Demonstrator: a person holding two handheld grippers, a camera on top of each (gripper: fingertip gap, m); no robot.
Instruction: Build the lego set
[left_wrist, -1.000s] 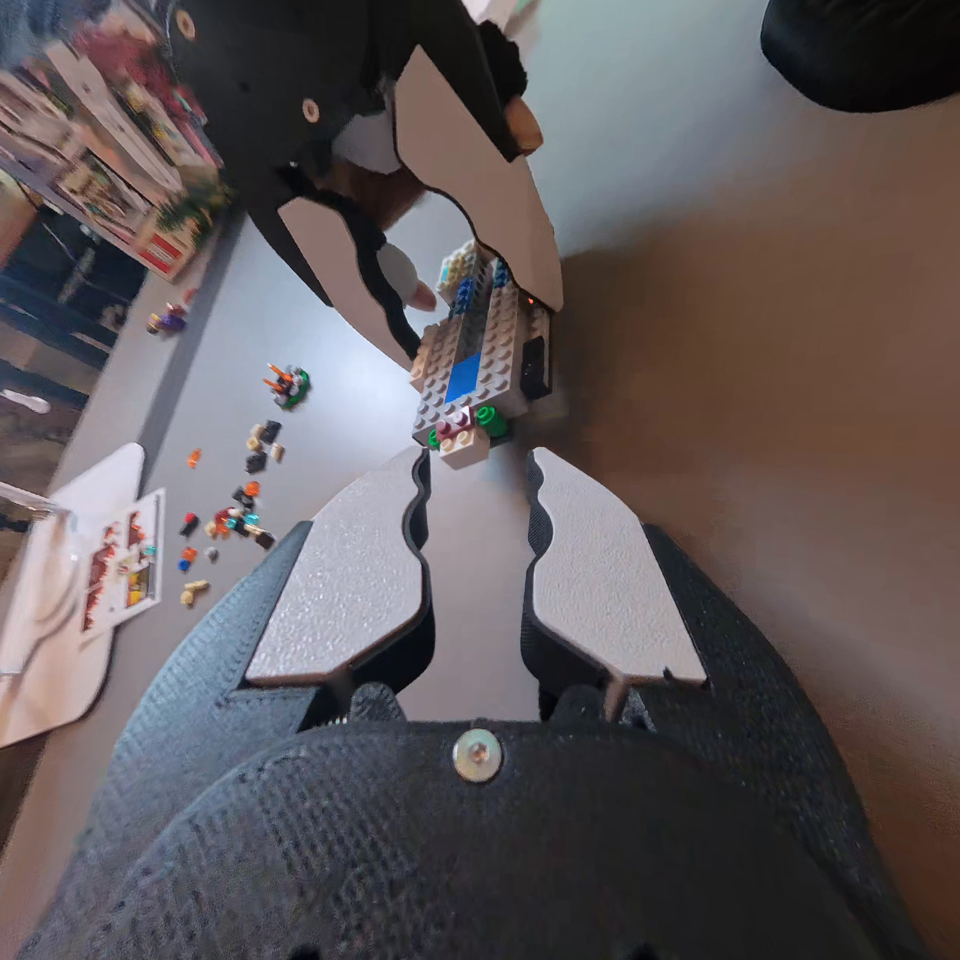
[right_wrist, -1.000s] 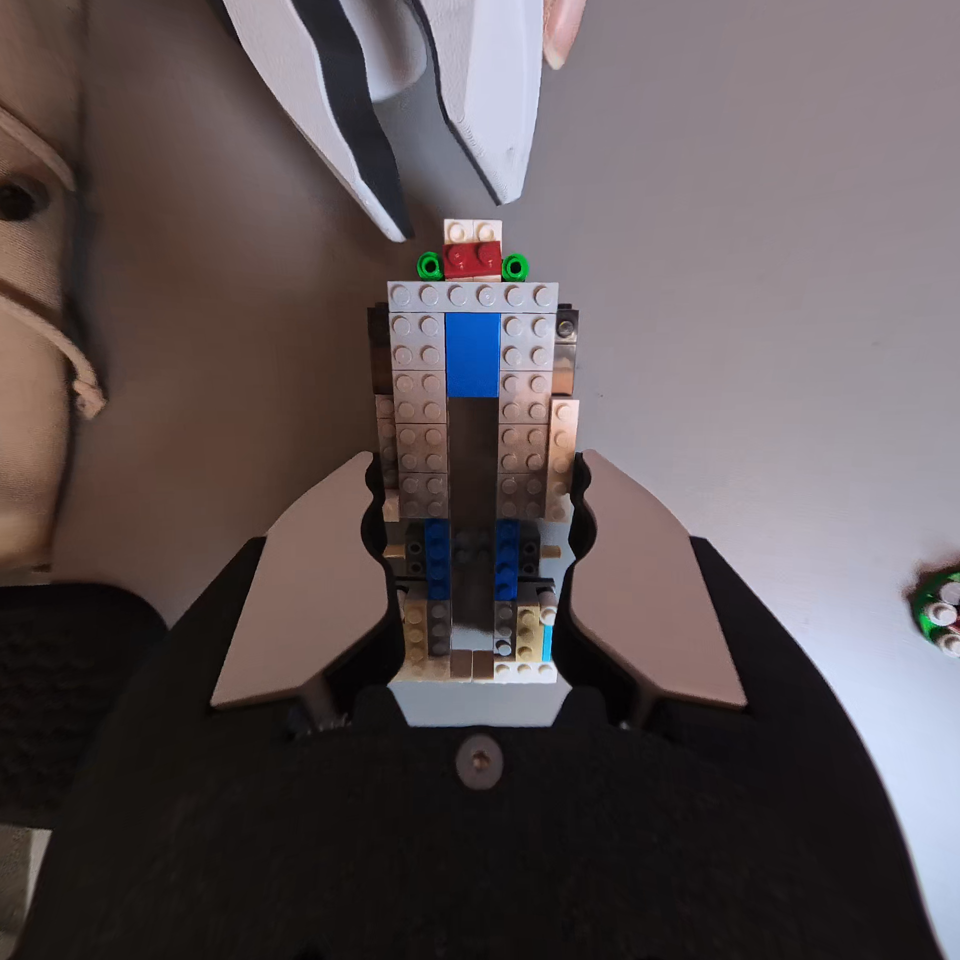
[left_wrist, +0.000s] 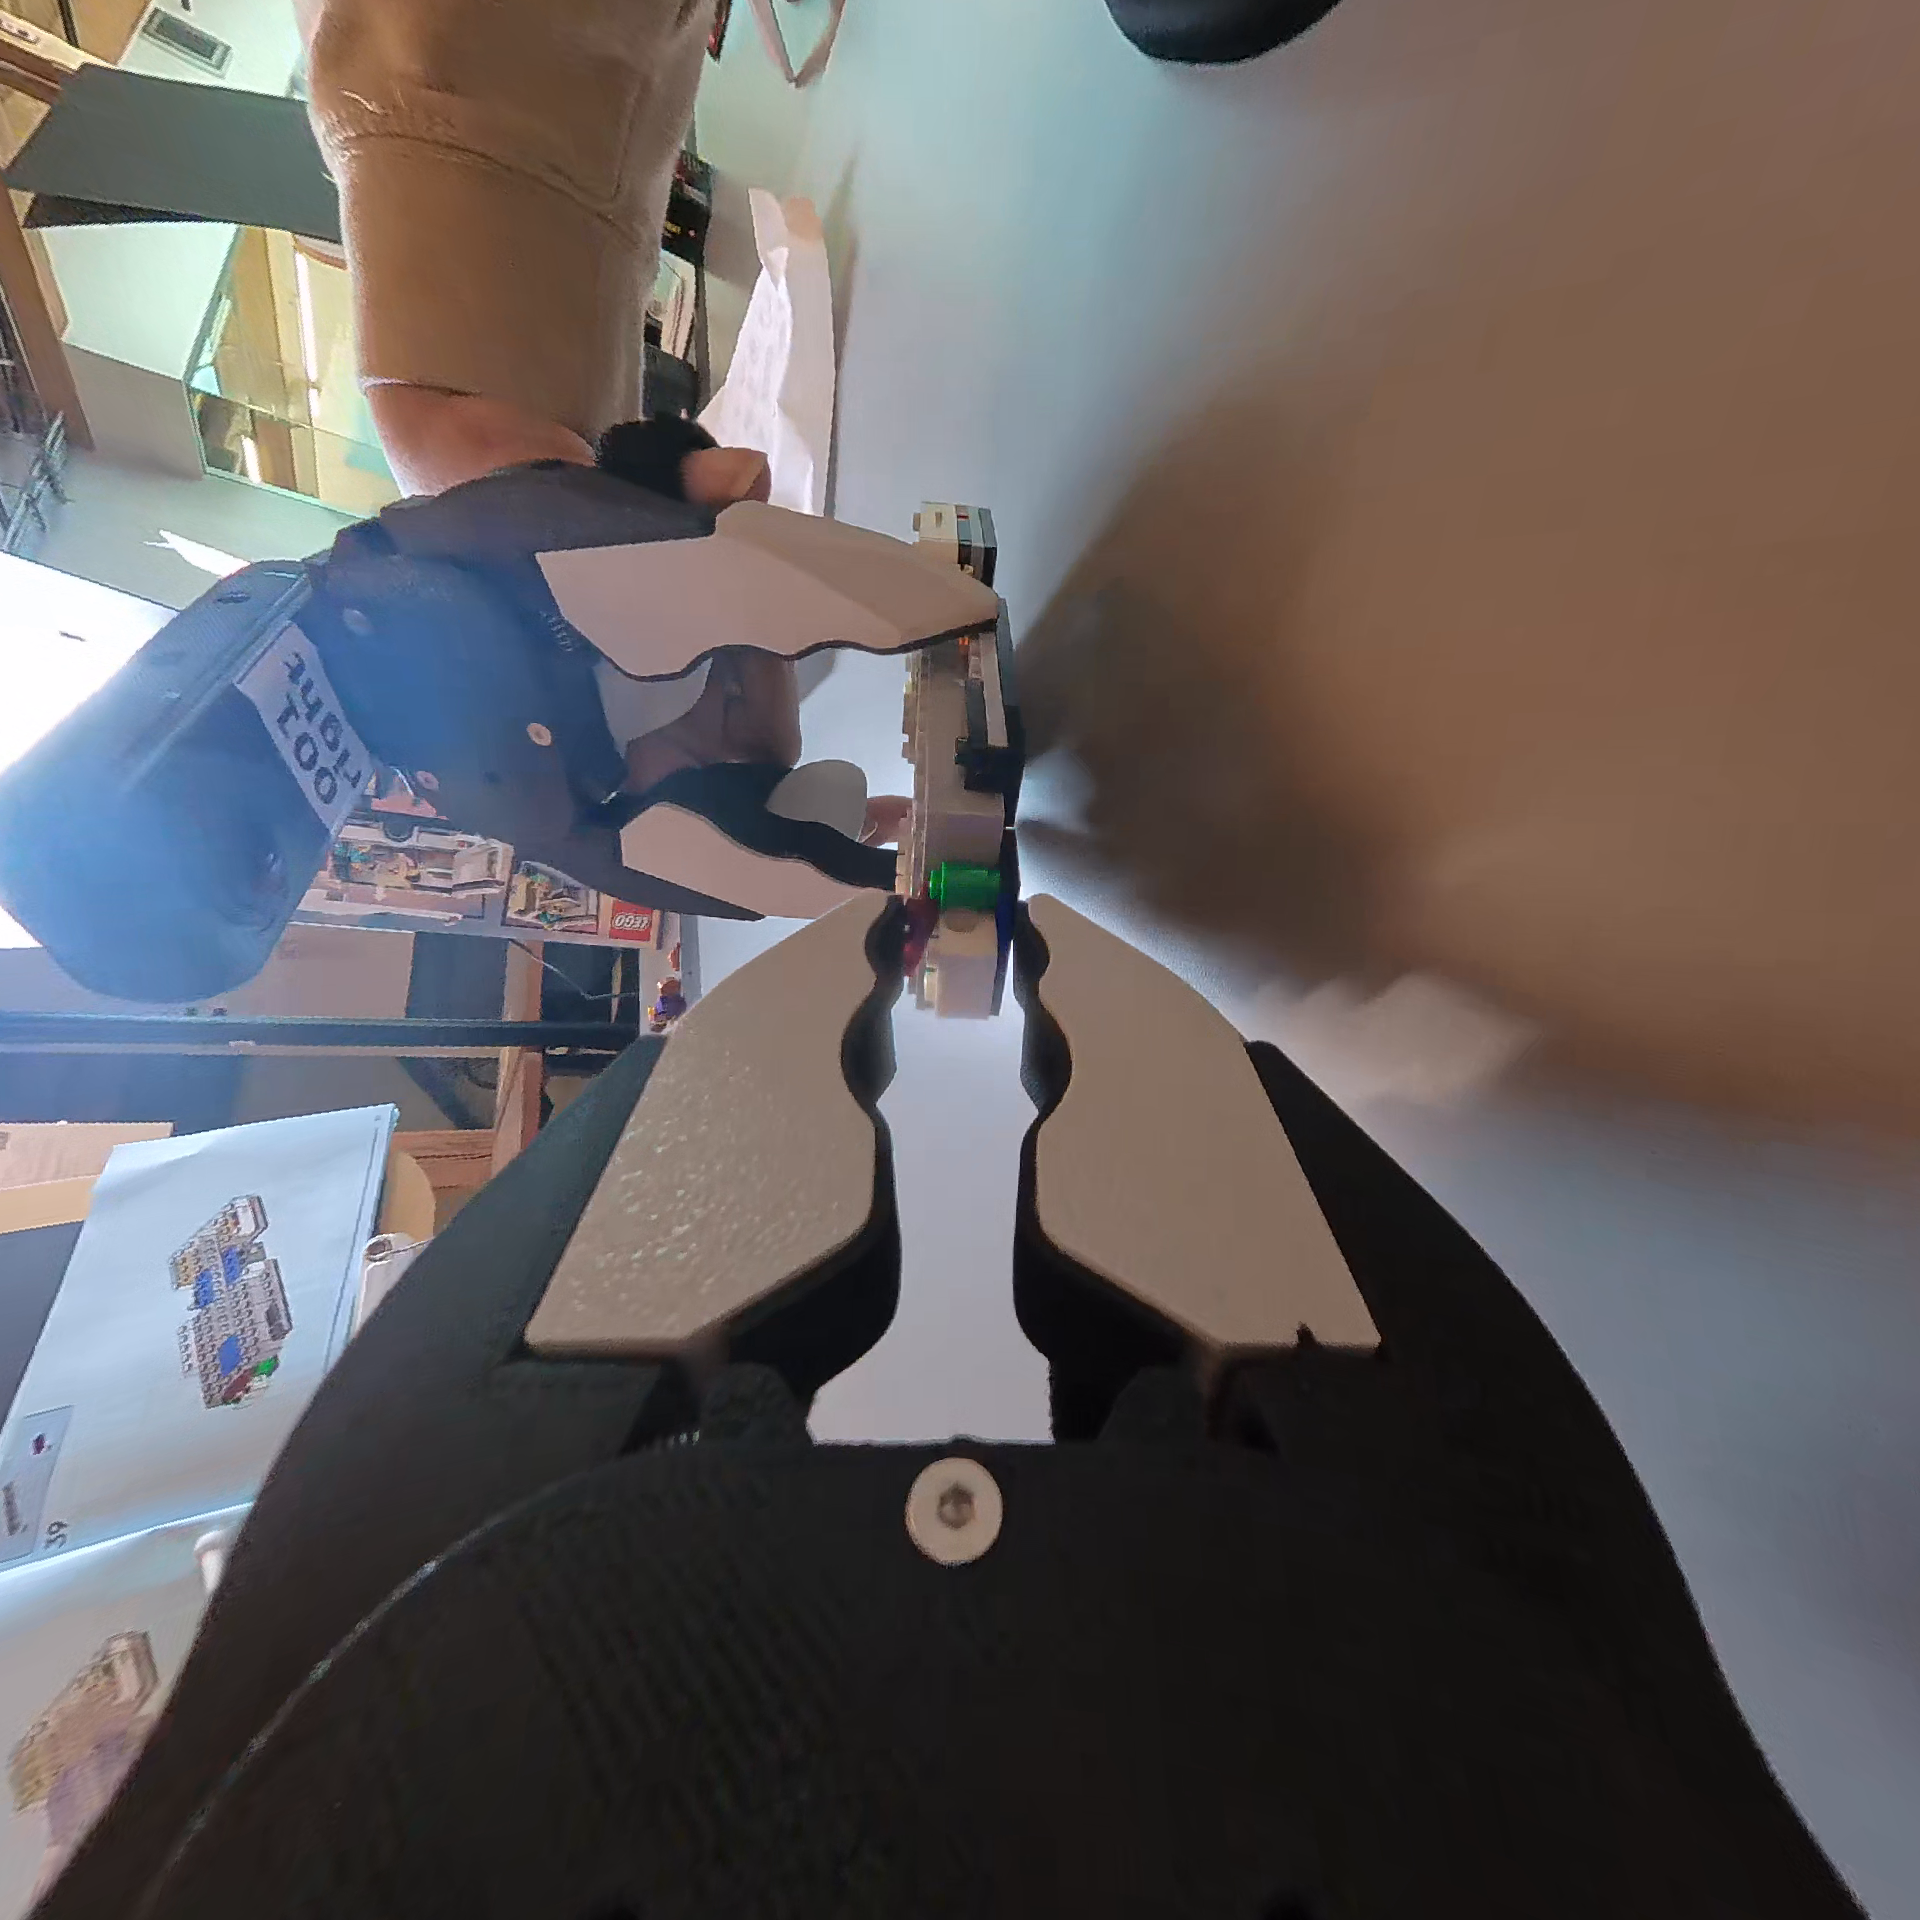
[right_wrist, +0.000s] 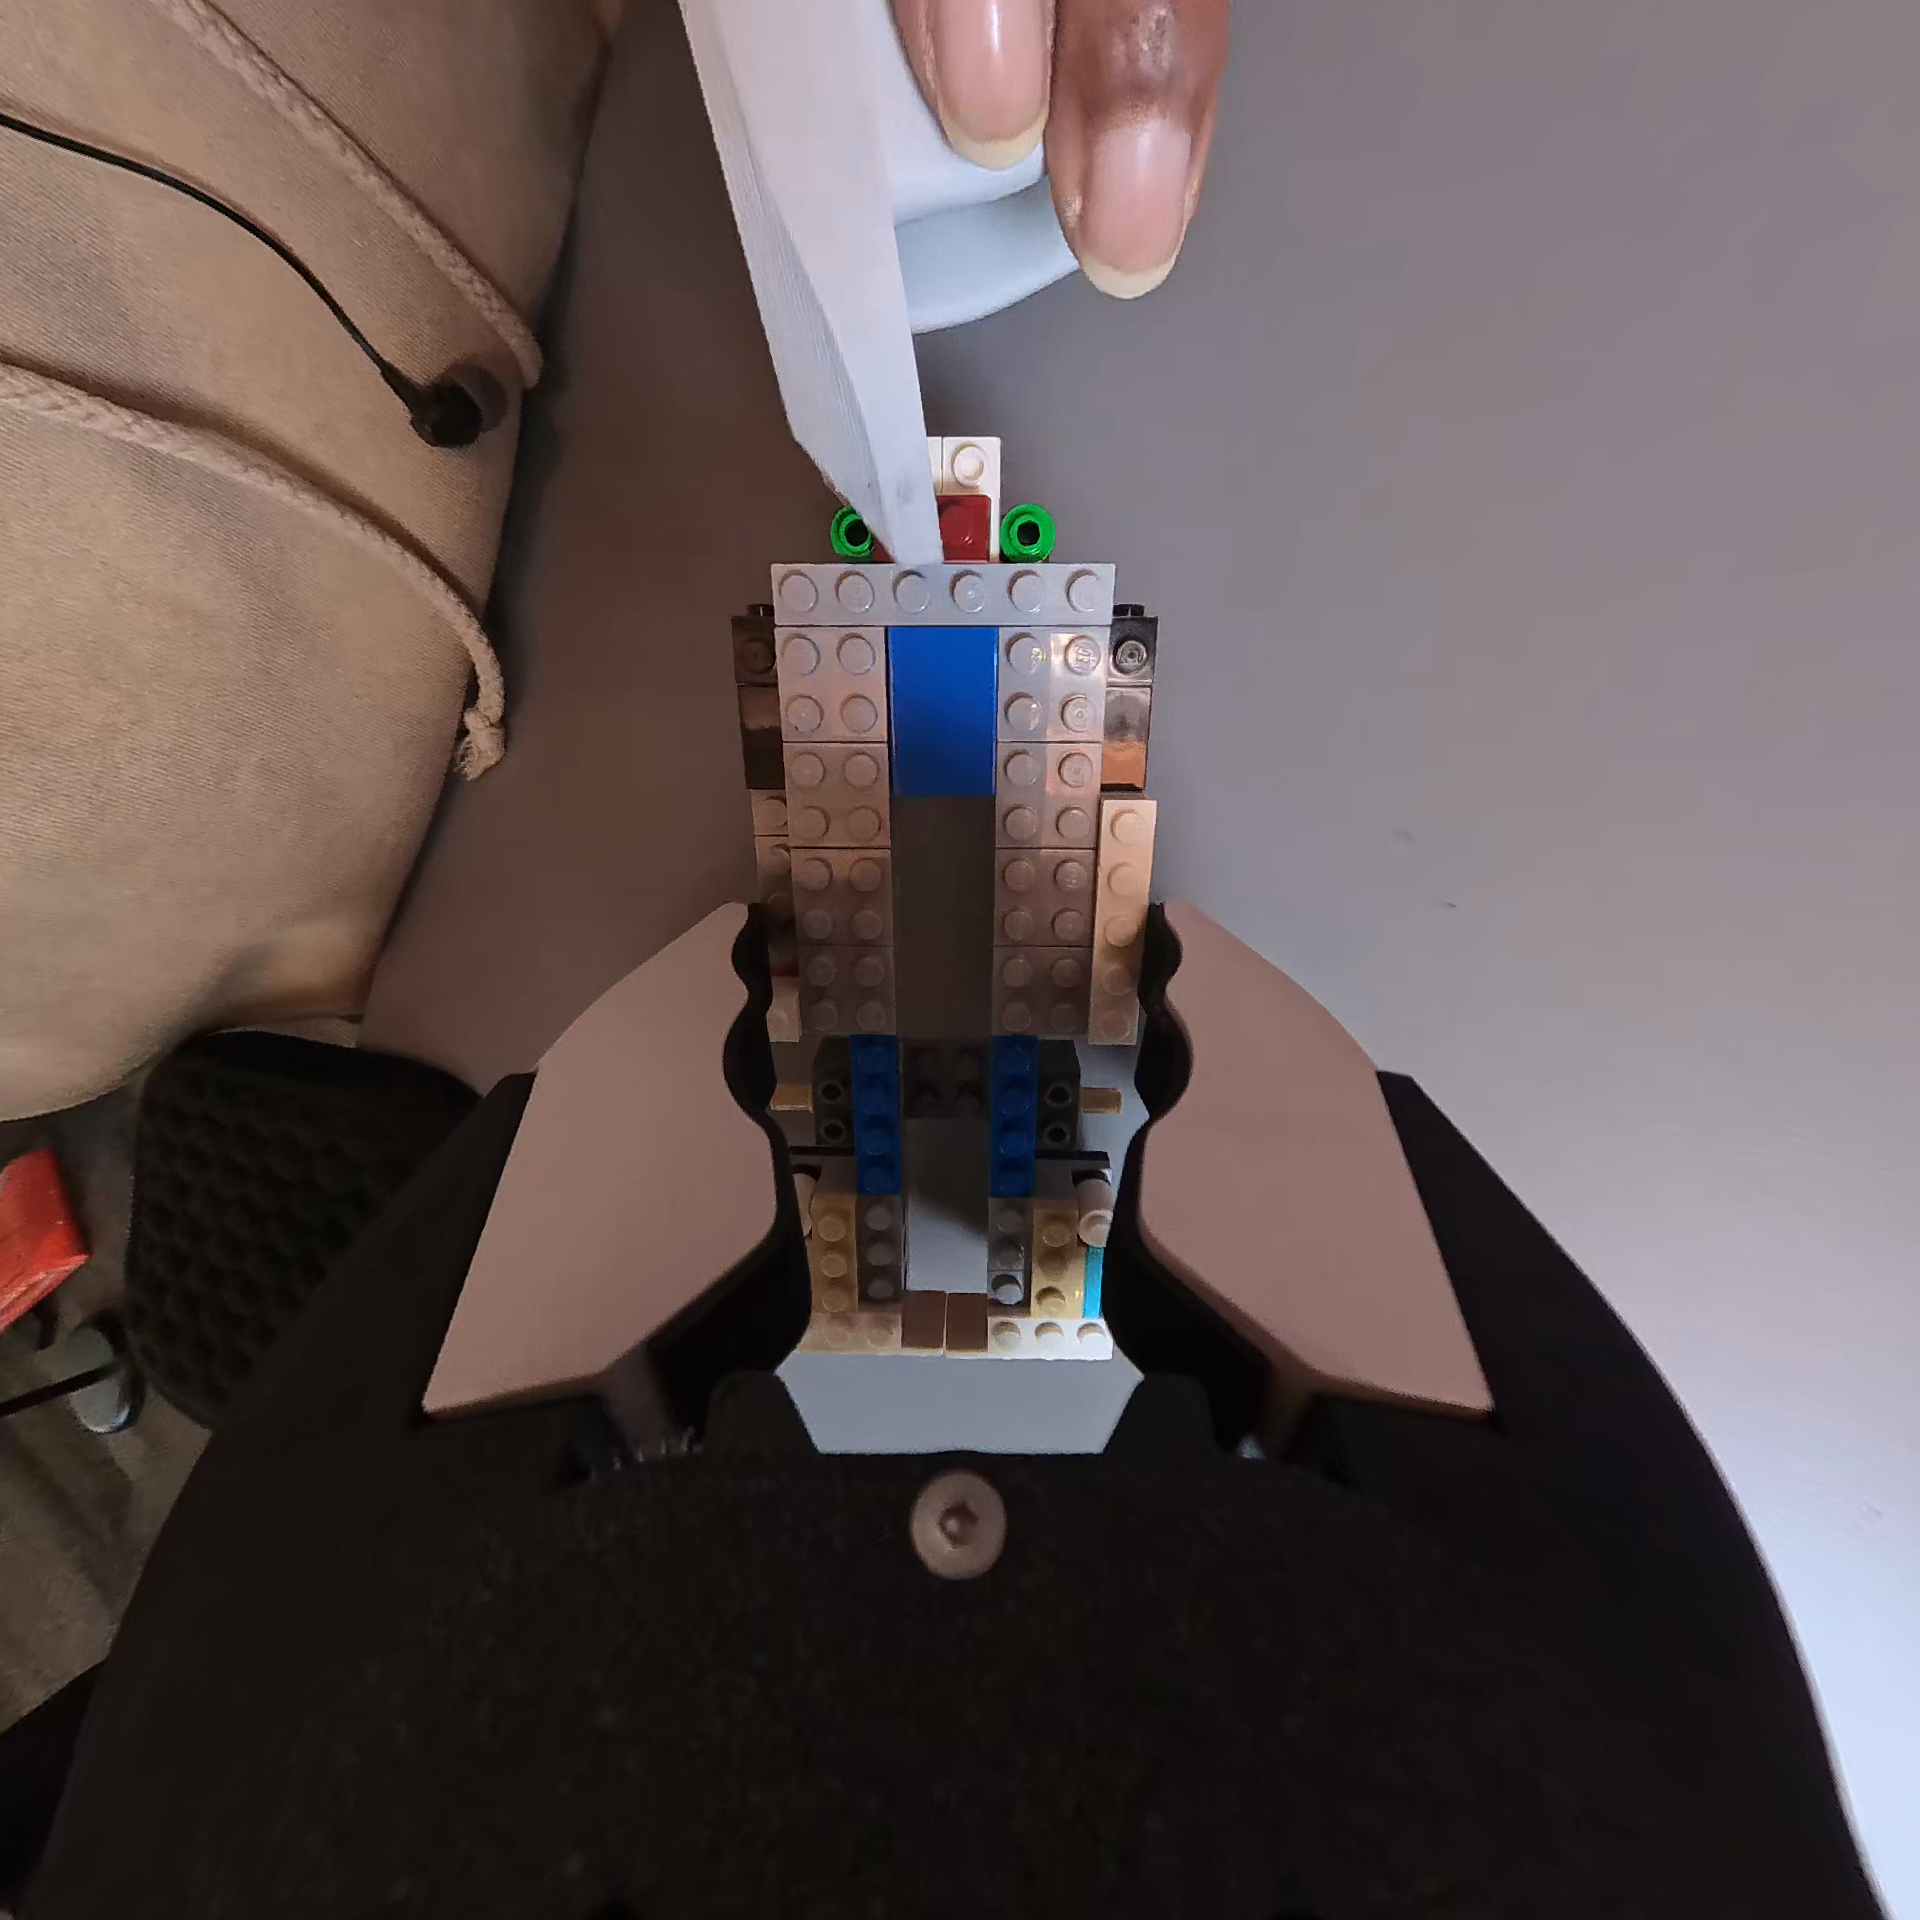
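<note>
Grey brick model (right_wrist: 940, 935) sits clamped between right gripper (right_wrist: 945, 987) pads; left gripper (left_wrist: 951, 940) pinches its far-end nub, fingertips touching. Judgement: keep squeeze square, don't twist.

Long, flat brick-built model (right_wrist: 940, 831) of studded grey plates, with a smooth blue tile and a dark strip down its centre, tan and black bricks along both edges, blue and black bricks toward the near end. Clamped across its width between the pads of the right gripper (right_wrist: 945, 966). At the far tip, small white and dark red bricks (right_wrist: 966, 499) flanked by two green round studs (right_wrist: 1027, 532), pinched by the left gripper (left_wrist: 954, 940).
</note>
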